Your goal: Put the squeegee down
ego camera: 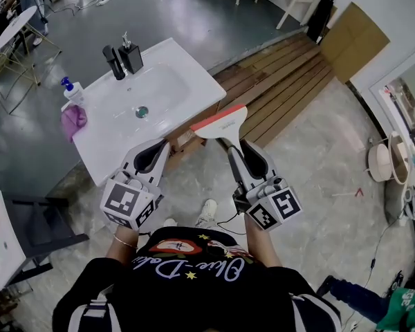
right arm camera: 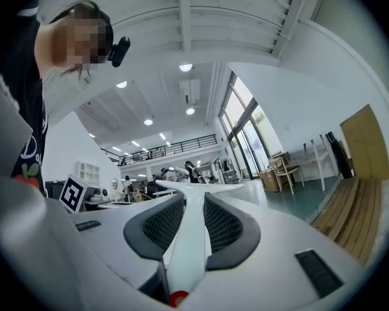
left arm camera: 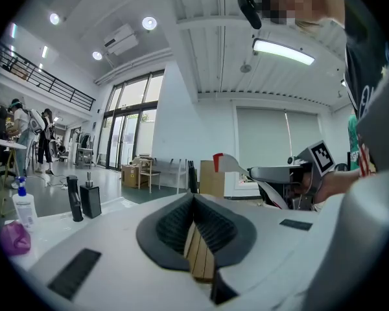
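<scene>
The squeegee [ego camera: 220, 123] has not been put down: it is in the air, held by the right gripper [ego camera: 241, 151]. Those jaws are clamped on its white handle. In the right gripper view the handle [right arm camera: 187, 238] fills the space between the two black pads and runs straight out ahead of them.

Its long axis lies along the jaws, pointing away from the person. The blade sits crosswise at the far end, beyond the jaw tips, with its red strip along the farthest edge. From the head view, the blade hangs ahead of the jaws, just off the near edge of the white worktop [ego camera: 204, 85]. It seems to be over the wooden boards [ego camera: 283, 81] rather than over the worktop itself.

The left gripper [ego camera: 152, 156] hovers beside the right one, to its left. Its jaws are closed tip to tip on nothing, and only the wooden boards show through the gap behind the tips.

I judge this to be the carrying stage, just before the set-down. The worktop lies ahead and to the left of the right jaws. The next move looks like a short reach that way, lowering until the blade and handle rest flat. Only then should the jaws part, so the squeegee does not drop or slide off the edge.
</scene>
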A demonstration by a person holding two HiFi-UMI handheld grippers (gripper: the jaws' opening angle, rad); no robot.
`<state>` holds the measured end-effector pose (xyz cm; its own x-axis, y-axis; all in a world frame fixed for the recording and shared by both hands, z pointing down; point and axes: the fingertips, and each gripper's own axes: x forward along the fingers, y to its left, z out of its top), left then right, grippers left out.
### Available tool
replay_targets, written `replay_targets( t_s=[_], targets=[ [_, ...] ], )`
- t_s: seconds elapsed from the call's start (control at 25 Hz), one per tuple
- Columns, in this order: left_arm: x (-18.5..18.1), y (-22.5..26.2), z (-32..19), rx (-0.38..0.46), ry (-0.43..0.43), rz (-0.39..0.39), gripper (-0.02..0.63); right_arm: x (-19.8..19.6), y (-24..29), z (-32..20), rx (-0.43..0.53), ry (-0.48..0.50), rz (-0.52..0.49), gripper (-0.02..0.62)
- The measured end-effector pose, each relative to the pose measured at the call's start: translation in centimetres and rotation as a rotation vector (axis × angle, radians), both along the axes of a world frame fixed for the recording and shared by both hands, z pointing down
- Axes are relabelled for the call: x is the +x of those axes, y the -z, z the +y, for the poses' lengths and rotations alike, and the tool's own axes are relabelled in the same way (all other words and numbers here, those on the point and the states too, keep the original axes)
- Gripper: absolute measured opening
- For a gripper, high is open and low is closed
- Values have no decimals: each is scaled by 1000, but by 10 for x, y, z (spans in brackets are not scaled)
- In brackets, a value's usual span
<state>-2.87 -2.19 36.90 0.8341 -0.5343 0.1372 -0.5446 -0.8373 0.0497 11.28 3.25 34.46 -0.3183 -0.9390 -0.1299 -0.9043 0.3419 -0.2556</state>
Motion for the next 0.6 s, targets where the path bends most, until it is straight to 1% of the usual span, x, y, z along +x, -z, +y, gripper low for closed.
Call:
replay_targets(
  t_s=[0.2,0.4,0.6],
  targets=[
    [13,1,-5,2,1,-11,-6,11,-3,-8,3,12,-12,118],
    [23,-1,-9,-3,12,-5,-6,22,-3,-15,11,26,-19,118],
    [39,2,-14,15,28,-14,-6,38,-6,-18,12,39,-33,118]
  ],
)
